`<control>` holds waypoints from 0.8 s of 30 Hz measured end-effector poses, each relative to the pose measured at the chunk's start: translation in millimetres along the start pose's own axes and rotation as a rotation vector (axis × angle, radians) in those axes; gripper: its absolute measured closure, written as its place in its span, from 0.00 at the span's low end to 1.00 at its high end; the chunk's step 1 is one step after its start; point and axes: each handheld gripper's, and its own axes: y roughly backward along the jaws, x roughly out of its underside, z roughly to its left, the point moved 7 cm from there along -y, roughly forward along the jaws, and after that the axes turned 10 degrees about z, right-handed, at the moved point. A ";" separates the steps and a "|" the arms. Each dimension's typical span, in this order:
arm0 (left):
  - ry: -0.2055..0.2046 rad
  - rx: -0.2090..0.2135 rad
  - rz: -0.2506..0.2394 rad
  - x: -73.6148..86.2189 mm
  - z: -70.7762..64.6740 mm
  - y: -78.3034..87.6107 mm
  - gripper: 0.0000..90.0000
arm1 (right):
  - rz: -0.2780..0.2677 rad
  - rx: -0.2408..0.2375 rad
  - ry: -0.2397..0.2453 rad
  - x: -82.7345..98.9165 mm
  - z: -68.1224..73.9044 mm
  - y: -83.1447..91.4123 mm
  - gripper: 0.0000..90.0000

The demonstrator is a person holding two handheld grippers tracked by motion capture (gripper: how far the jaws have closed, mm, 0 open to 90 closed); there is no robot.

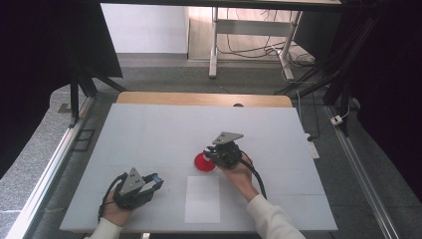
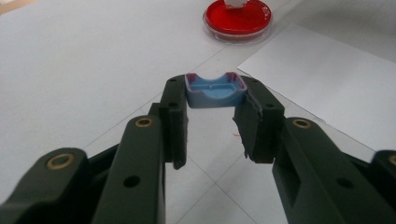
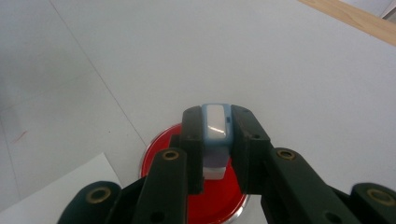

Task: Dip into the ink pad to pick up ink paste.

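Right gripper [image 3: 215, 140] closed on small white stamp [image 3: 215, 126], over red pad [image 1: 204, 162] at table centre. Left gripper [image 2: 215, 114] pinching blue cap [image 2: 215, 91]. Probably light, stiff, slippery plastic; best held by flat sides.

White table [image 1: 149, 134] carries a red dish [image 1: 201, 163] and, seemingly, paper sheet [image 1: 202, 199].

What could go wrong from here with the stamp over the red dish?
1. The right gripper pinches the white-and-blue stamp only by its narrow sides above the red dish; pressing down might twist it.
2. The left gripper holds the blue cap at the very jaw tips, so it could slip out.
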 end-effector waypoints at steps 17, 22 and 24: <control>0.000 -0.001 0.001 0.3 0.2 0.3 0.72 | 0.019 -0.029 -0.025 3.8 -1.1 -4.5 0.84; -0.001 -0.002 0.001 0.3 0.1 0.1 0.72 | 0.033 -0.026 -0.019 5.0 -1.0 -5.6 0.84; -0.002 -0.001 0.001 0.3 0.0 0.2 0.72 | 0.038 -0.026 -0.022 5.9 -1.0 -6.7 0.84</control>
